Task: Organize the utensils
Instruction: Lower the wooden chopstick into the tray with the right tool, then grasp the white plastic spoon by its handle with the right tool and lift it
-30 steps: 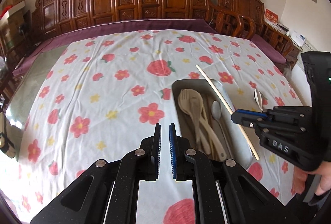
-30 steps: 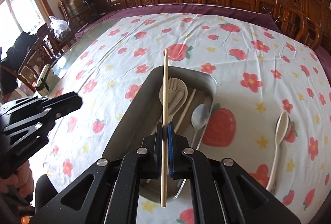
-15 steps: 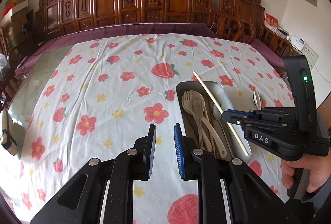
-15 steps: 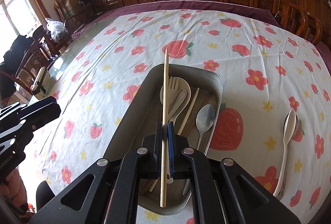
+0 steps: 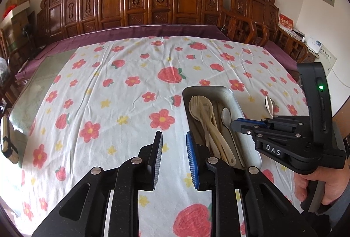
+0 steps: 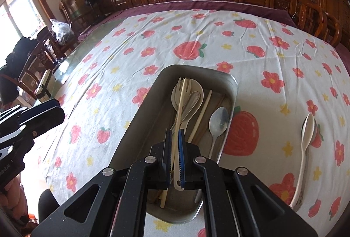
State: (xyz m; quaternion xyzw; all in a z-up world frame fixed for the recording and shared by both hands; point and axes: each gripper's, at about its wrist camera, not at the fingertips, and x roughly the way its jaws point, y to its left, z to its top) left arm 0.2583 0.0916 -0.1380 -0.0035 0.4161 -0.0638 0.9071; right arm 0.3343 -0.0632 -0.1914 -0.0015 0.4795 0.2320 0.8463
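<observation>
A metal tray [image 6: 142, 119] on the flowered cloth holds a cream fork [image 6: 177, 86], a metal spoon [image 6: 218, 120] and other cream utensils. A cream chopstick [image 6: 182, 101] lies in the tray across the fork, and a second chopstick [image 6: 202, 114] lies beside it. My right gripper [image 6: 174, 132] hovers over the tray's near half. Only a narrow gap separates its pads, and nothing is gripped. My left gripper [image 5: 174, 138] hangs over bare cloth left of the tray [image 5: 218, 89]. Its jaws are opening and empty. The right gripper [image 5: 235, 124] shows there too, with no stick in it.
A cream spoon [image 6: 306, 134] lies on the cloth right of the tray, on top of a metal utensil. Carved wooden chairs [image 5: 140, 0] line the table's far side. A bare glass strip [image 5: 39, 84] and a small device [image 5: 8, 145] sit at the left edge.
The chopstick left the right gripper's pads and dropped into the tray. The left jaws spread from nearly shut to clearly apart.
</observation>
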